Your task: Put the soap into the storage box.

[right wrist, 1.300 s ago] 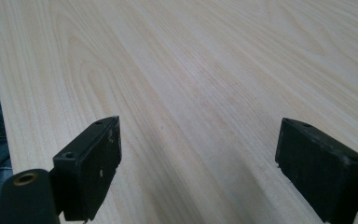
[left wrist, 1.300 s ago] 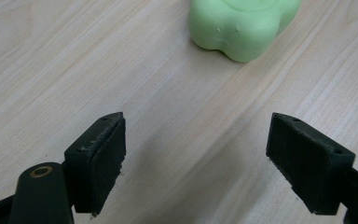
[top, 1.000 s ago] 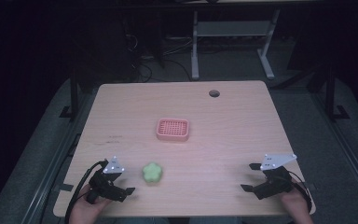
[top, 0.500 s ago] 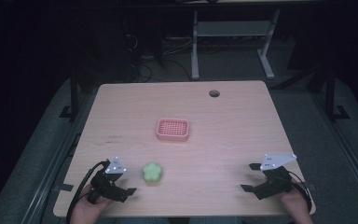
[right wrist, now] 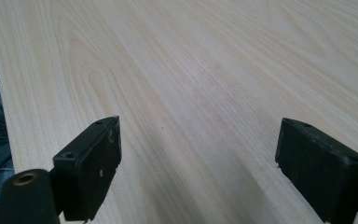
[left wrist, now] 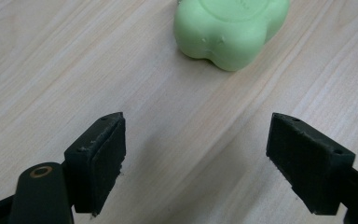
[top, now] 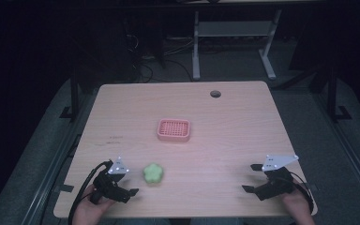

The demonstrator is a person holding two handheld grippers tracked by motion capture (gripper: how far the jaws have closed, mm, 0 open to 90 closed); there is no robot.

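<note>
- My left gripper (top: 132, 187), lower left of the high view: jaws wide apart, holding nothing, low over the light wooden table (top: 234, 117).
- Green flower-shaped soap bar (top: 153, 173) lies just right of it, untouched; top centre in the left gripper view.
- Pink slotted plastic soap dish (top: 173, 130), frame centre, empty.
- My right gripper (top: 252, 178), lower right: jaws spread, empty.
- Likely soap-to-dish job; nothing done yet.

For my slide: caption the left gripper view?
Open left gripper on the wooden table, green flower-shaped soap just ahead.
</note>
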